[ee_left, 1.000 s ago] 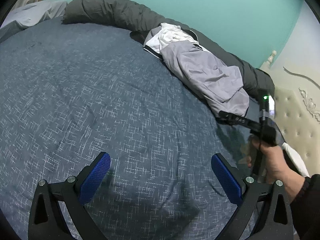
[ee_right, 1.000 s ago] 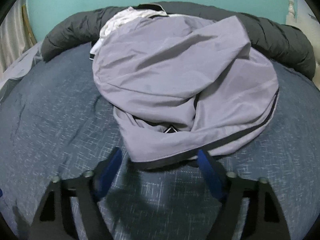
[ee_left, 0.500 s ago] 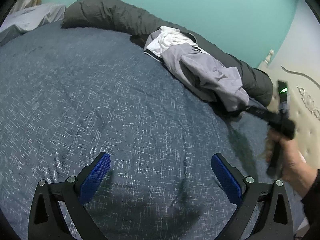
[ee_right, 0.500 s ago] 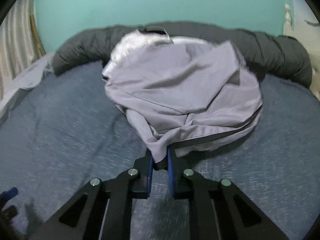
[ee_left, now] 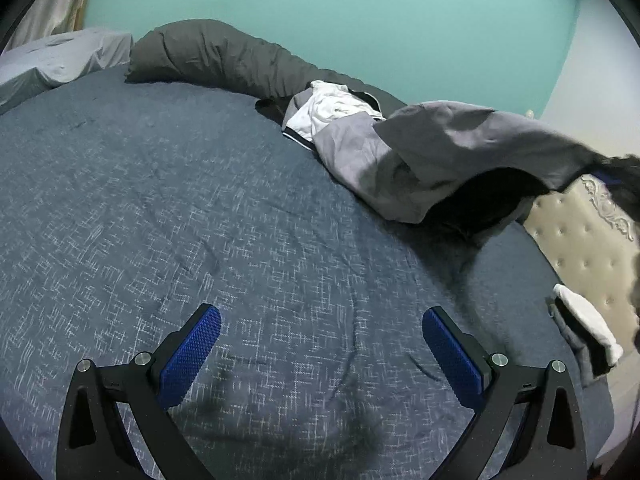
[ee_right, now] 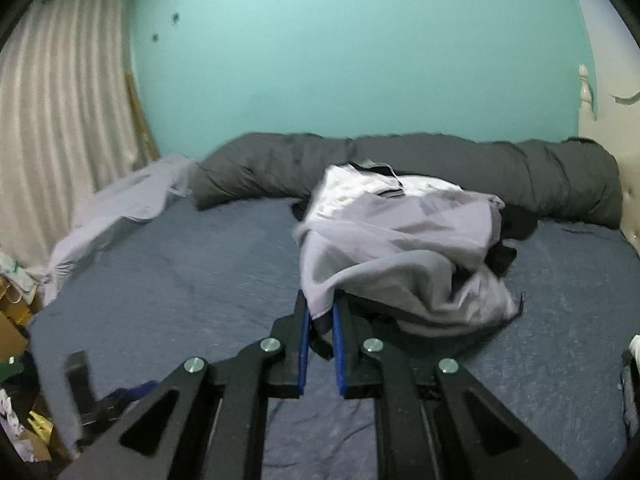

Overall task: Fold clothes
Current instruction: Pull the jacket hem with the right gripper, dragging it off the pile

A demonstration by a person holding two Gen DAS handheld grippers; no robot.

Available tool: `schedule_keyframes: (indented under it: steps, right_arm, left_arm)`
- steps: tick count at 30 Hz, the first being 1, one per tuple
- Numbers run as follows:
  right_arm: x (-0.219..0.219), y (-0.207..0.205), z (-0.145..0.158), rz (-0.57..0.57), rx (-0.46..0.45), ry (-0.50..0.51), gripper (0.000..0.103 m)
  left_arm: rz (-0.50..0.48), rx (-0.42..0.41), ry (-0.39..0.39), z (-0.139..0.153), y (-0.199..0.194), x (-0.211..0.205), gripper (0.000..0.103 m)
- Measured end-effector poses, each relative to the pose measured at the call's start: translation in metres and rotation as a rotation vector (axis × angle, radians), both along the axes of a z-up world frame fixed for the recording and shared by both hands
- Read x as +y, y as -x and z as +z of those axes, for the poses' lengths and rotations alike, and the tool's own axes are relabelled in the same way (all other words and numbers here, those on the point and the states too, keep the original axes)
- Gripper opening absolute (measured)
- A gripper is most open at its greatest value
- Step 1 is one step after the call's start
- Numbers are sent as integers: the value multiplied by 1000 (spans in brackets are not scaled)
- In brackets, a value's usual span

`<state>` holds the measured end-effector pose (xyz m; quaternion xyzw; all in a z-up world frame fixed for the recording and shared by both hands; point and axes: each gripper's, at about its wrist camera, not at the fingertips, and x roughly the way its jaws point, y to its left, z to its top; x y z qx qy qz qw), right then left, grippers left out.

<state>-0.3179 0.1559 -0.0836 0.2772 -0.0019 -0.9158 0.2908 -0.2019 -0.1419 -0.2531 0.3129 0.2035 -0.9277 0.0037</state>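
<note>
We see the grey jacket [ee_right: 400, 248] lying on the blue bedspread [ee_left: 200, 208], its white lining [ee_right: 352, 192] at the far end against the dark rolled duvet [ee_right: 460, 168] along the turquoise wall [ee_right: 340, 60]. Its long axis runs from that duvet toward us, the near hem lifted off the bed. The right gripper [ee_right: 320, 320] has just been closing, and its blue pads [ee_right: 305, 340] pinch this hem. Our left gripper [ee_left: 320, 344] hangs over bare bedspread, jaws spread, nothing between them. A tufted headboard [ee_left: 580, 248] stands right; a curtain [ee_right: 60, 100] hangs left. Folded cloth [ee_left: 584, 320] rests beside the headboard.
</note>
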Motion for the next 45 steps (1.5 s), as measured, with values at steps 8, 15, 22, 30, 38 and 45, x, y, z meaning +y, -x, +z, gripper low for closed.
schedule_keyframes:
  steps: [8, 15, 22, 30, 38, 45]
  right_arm:
    - [26, -5, -40, -71, -106, -6, 9]
    - [50, 32, -101, -212, -158, -20, 10]
    - [83, 32, -158, -343, -271, 120, 13]
    - [76, 2, -173, -362, -279, 143, 34]
    - [86, -17, -160, -390, -211, 38, 51]
    - [51, -21, -148, -282, -169, -58, 65]
  left_arm:
    - [-21, 3, 13, 1, -1, 8, 103]
    - [-41, -18, 20, -7, 12, 13, 103]
    - [-47, -39, 23, -14, 23, 18, 103]
    - [-75, -56, 53, -19, 28, 32, 103]
    - [-78, -55, 64, -17, 26, 34, 103]
    - [-72, -44, 70, -14, 24, 30, 103]
